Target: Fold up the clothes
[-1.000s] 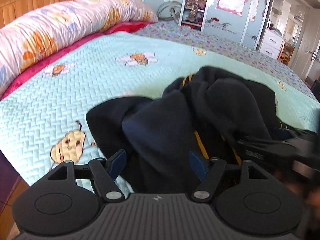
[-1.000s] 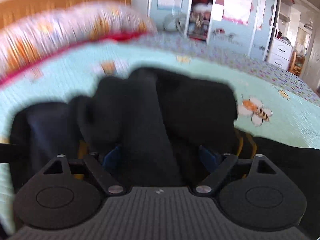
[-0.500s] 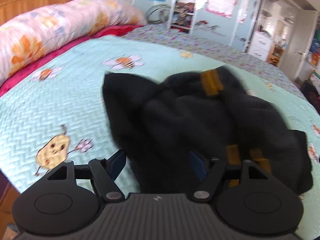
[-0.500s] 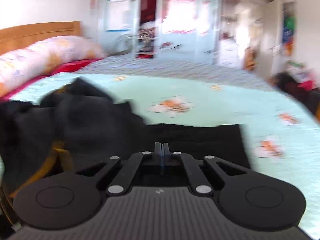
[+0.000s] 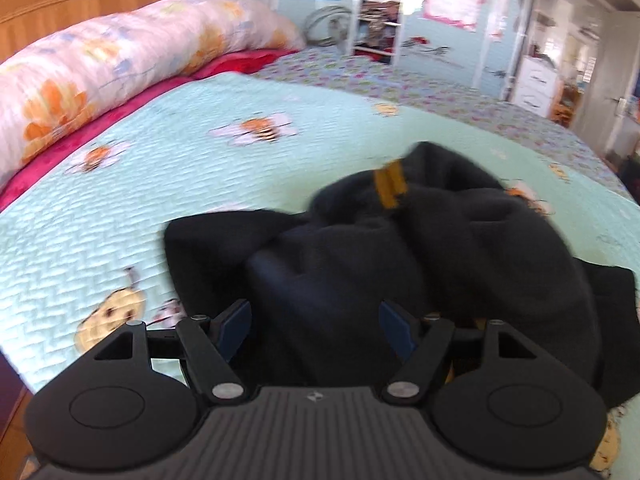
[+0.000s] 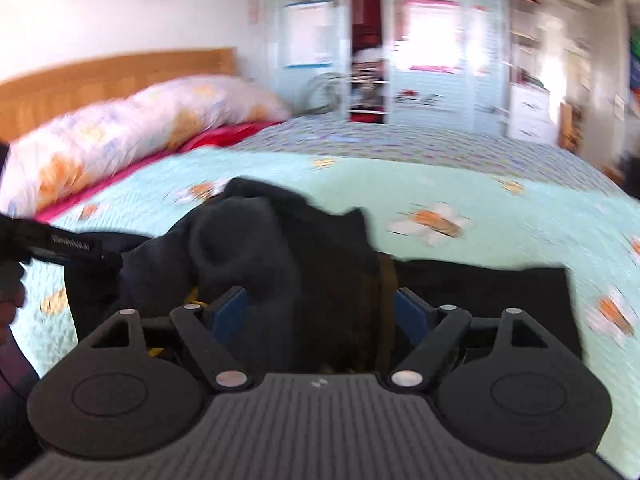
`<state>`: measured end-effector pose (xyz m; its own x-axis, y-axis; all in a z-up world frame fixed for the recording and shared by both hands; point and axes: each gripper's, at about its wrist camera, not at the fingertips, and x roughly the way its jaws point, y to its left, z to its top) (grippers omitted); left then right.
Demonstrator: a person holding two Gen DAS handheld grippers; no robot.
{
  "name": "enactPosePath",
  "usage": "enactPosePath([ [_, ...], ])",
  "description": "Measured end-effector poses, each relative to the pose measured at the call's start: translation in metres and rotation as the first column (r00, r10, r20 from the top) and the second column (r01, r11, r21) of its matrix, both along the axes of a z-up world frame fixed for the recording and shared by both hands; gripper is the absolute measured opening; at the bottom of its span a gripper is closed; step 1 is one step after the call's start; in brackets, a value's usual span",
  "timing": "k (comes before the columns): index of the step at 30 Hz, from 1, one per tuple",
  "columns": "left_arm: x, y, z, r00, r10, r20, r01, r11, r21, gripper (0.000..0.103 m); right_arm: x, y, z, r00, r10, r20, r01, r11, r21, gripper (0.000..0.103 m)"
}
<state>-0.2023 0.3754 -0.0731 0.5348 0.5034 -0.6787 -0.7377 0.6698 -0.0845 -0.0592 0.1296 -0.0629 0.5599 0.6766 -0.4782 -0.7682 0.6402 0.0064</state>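
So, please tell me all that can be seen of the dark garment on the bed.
The dark navy, fleece-looking garment lies crumpled in a heap on the mint-green quilted bedspread with bee prints, not yet folded. Mustard-yellow stripes show at its far, raised part. One flat portion spreads toward the right. The left tongs and the right tongs both stand open with its folds between their blue pads; whether the pads touch the cloth cannot be told. The picture is blurred, so finer detail is lost.

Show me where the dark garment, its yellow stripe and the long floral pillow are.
dark garment [image 5: 460,256], left wrist view, on the crumpled middle of the heap.
yellow stripe [image 5: 389,185], left wrist view, on the band near the top fold.
floral pillow [image 5: 120,60], left wrist view, on its middle, by the headboard.
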Motion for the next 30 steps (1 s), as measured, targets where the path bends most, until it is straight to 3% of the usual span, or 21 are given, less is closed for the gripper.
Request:
enactPosePath([
  [7, -0.036, 0.028, -0.01, 0.993, 0.12, -0.01, -0.121, 0.992, -0.039, 0.073, 0.04, 0.112, -0.053, 0.999, 0.0, -0.041, -0.008, 0.981, -0.194, 0.079],
  [8, -0.038, 0.031, -0.01, 0.991, 0.13, -0.01, -0.13, 0.99, -0.046, 0.073, 0.047, 0.117, -0.06, 0.997, 0.001, -0.073, -0.016, 0.98, -0.198, 0.063],
  [9, -0.041, 0.033, -0.011, 0.99, 0.14, -0.01, -0.14, 0.989, -0.054, 0.073, 0.051, 0.116, -0.062, 0.993, 0.002, -0.117, -0.023, 0.983, -0.18, 0.04],
  [11, -0.043, 0.036, -0.012, 0.988, 0.153, -0.01, -0.154, 0.986, -0.065, 0.073, 0.054, 0.104, -0.057, 0.984, 0.013, -0.178, -0.033, 0.993, -0.112, 0.023],
  [12, -0.042, 0.035, -0.012, 0.989, 0.147, -0.01, -0.147, 0.987, -0.064, 0.073, 0.051, 0.095, -0.049, 0.986, 0.019, -0.168, -0.034, 0.996, -0.084, 0.013],
  [16, -0.034, 0.021, -0.005, 0.995, 0.099, 0.026, -0.097, 0.994, -0.058, 0.073, 0.038, 0.039, -0.003, 0.986, 0.021, -0.168, -0.008, 0.997, 0.074, 0.01],
  [19, -0.025, 0.004, 0.006, 0.997, 0.047, 0.068, -0.044, 0.998, -0.043, 0.073, 0.032, -0.002, 0.023, 0.989, 0.006, -0.15, 0.014, 0.991, 0.131, 0.008],
  [25, -0.014, -0.032, 0.025, 0.989, -0.082, 0.12, 0.085, 0.996, -0.016, 0.074, 0.025, -0.093, 0.041, 0.987, -0.098, -0.124, 0.116, 0.983, 0.145, 0.008],
  [30, 0.002, -0.06, 0.026, 0.961, -0.231, 0.155, 0.24, 0.97, -0.043, 0.077, 0.028, -0.154, 0.026, 0.963, -0.234, -0.132, 0.245, 0.967, 0.072, 0.008],
])
